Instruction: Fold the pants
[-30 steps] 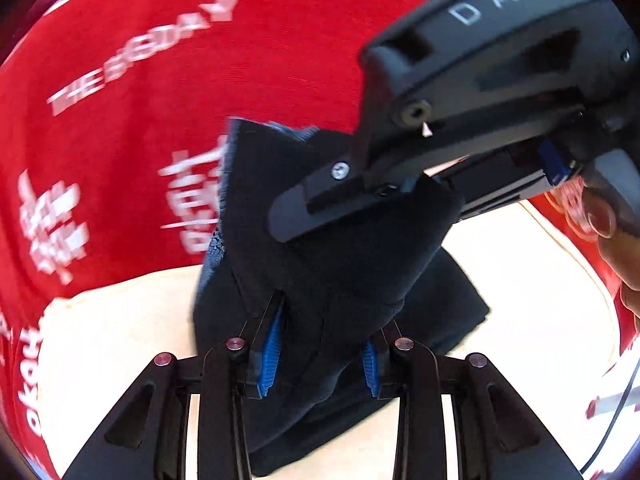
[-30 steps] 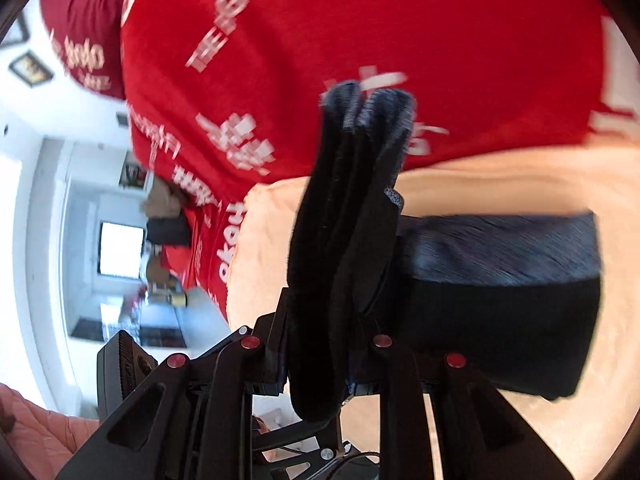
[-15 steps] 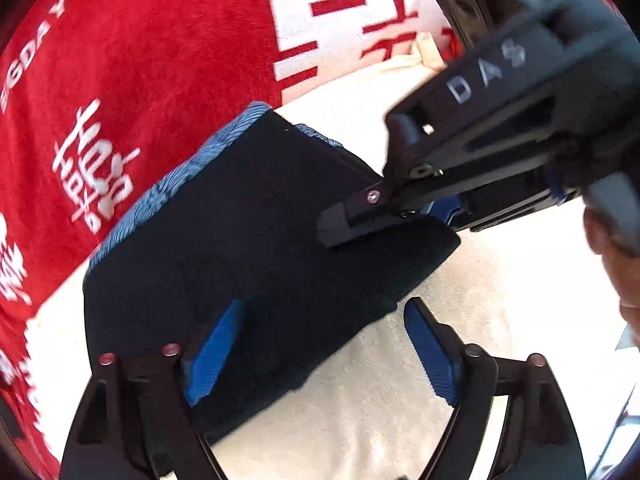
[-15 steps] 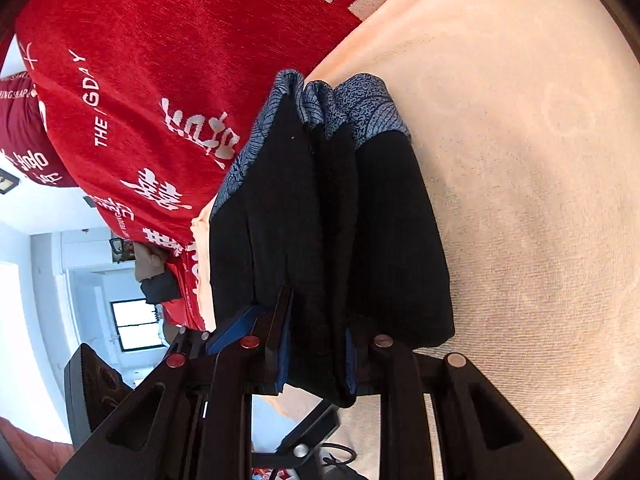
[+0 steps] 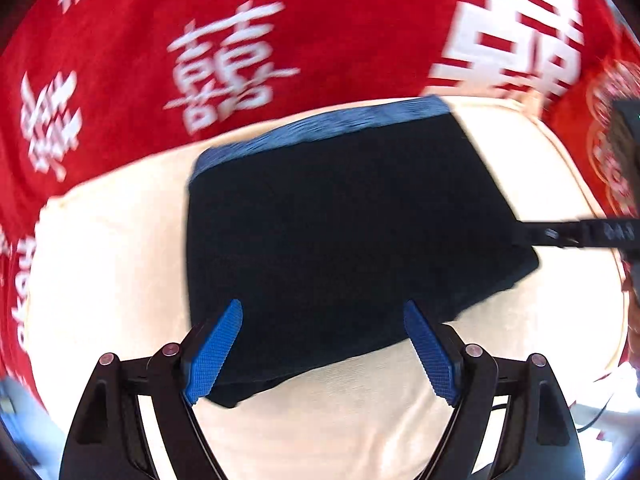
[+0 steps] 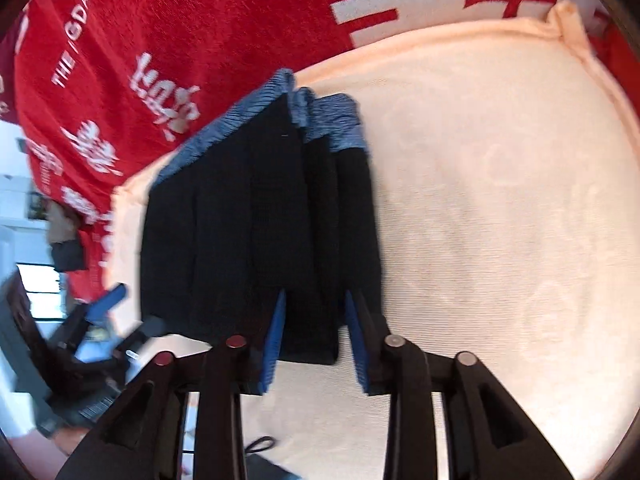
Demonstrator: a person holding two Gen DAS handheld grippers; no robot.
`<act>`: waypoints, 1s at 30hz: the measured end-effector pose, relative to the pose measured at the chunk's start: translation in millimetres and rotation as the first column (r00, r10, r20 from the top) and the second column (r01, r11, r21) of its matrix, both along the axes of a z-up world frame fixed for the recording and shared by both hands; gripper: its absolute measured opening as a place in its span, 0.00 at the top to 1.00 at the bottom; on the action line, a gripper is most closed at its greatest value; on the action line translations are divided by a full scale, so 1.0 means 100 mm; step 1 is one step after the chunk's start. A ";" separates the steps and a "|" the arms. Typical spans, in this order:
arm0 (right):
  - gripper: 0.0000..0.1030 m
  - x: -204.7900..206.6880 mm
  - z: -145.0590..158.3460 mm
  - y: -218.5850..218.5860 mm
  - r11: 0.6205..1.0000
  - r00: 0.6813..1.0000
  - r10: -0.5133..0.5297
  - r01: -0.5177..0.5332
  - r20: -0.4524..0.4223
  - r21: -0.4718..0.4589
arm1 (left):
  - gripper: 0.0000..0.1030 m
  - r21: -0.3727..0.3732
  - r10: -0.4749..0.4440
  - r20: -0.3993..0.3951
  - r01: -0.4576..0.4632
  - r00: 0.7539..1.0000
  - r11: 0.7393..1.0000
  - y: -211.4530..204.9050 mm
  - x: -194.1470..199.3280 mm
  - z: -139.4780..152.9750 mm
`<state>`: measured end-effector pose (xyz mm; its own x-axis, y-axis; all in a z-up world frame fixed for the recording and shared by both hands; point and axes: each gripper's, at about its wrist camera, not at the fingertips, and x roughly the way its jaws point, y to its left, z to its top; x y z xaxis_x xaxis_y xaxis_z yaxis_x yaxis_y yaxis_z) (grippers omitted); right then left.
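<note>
The folded dark pants (image 5: 344, 240), with a blue patterned waistband (image 5: 320, 128) along the far edge, lie flat on a cream cloth (image 5: 112, 264). My left gripper (image 5: 324, 320) hovers just above their near edge, open wide, with nothing pressed between its blue pads (image 5: 216, 348). My right gripper (image 6: 316, 312) straddles the near end of the stacked folds of the pants (image 6: 256, 232). Its jaws are opening, and the fold lies loose between the pads (image 6: 358, 344). In the left wrist view the right gripper's finger (image 5: 576, 236) reaches in from the right edge.
A red blanket (image 5: 140, 60) with white characters lies under the cream cloth and beyond it. The cream cloth (image 6: 500, 200) stretches wide to the right of the pants. A room with a window and furniture (image 6: 40, 280) shows at the left of the right wrist view.
The left gripper let go of the pants and opened wide. The pants came down from hanging to lying flat on the cream cloth. The right jaws have spread apart around the fold.
</note>
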<state>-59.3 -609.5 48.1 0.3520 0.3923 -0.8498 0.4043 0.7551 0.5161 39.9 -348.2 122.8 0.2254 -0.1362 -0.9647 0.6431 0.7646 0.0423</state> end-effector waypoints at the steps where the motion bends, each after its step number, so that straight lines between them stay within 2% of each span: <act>1: 0.59 -0.01 0.01 0.02 0.999 1.000 0.001 -0.002 -0.028 -0.050 | 0.18 0.003 0.022 -0.014 -0.022 1.000 1.000 0.06 0.07 -0.02; 4: 0.59 -0.05 0.02 -0.01 0.998 0.998 -0.030 0.027 -0.054 -0.059 | 0.18 0.009 0.068 -0.047 -0.068 0.997 0.998 0.21 0.20 -0.06; 9: 0.58 -0.17 0.01 0.03 0.994 0.992 -0.067 0.057 -0.109 -0.091 | 0.18 0.016 0.083 -0.097 -0.082 0.992 0.997 0.34 0.30 -0.16; 13: 0.43 -0.24 0.04 0.07 0.990 0.984 -0.085 0.066 -0.155 -0.127 | 0.18 0.009 0.093 -0.135 -0.092 0.986 0.996 0.41 0.34 -0.22; 15: 0.40 -0.27 0.07 0.08 0.985 0.980 -0.109 0.084 -0.166 -0.150 | 0.18 0.011 0.091 -0.141 -0.090 0.986 0.996 0.42 0.35 -0.23; 19: 0.27 -0.30 0.14 0.07 0.983 0.976 -0.146 0.125 -0.162 -0.133 | 0.18 0.025 0.097 -0.154 -0.095 0.983 0.995 0.44 0.39 -0.24; 20: 0.27 -0.30 0.17 0.08 0.983 0.976 -0.148 0.128 -0.160 -0.127 | 0.17 0.021 0.100 -0.159 -0.098 0.982 0.995 0.45 0.40 -0.24; 21: 0.27 -0.28 0.20 0.10 0.984 0.977 -0.146 0.127 -0.154 -0.127 | 0.10 0.021 0.103 -0.162 -0.101 0.981 0.995 0.45 0.42 -0.24; 22: 0.26 -0.28 0.22 0.11 0.984 0.978 -0.142 0.123 -0.151 -0.130 | 0.00 0.028 0.110 -0.162 -0.107 0.981 0.994 0.46 0.43 -0.25; 23: 0.23 -0.25 0.24 0.13 0.985 0.980 -0.132 0.113 -0.147 -0.132 | 0.00 0.025 0.111 -0.163 -0.108 0.980 0.994 0.46 0.45 -0.25; 30: 0.21 -0.12 0.27 0.20 0.990 0.988 -0.097 0.083 -0.124 -0.114 | 0.00 0.034 0.124 -0.197 -0.120 0.972 0.992 0.51 0.54 -0.31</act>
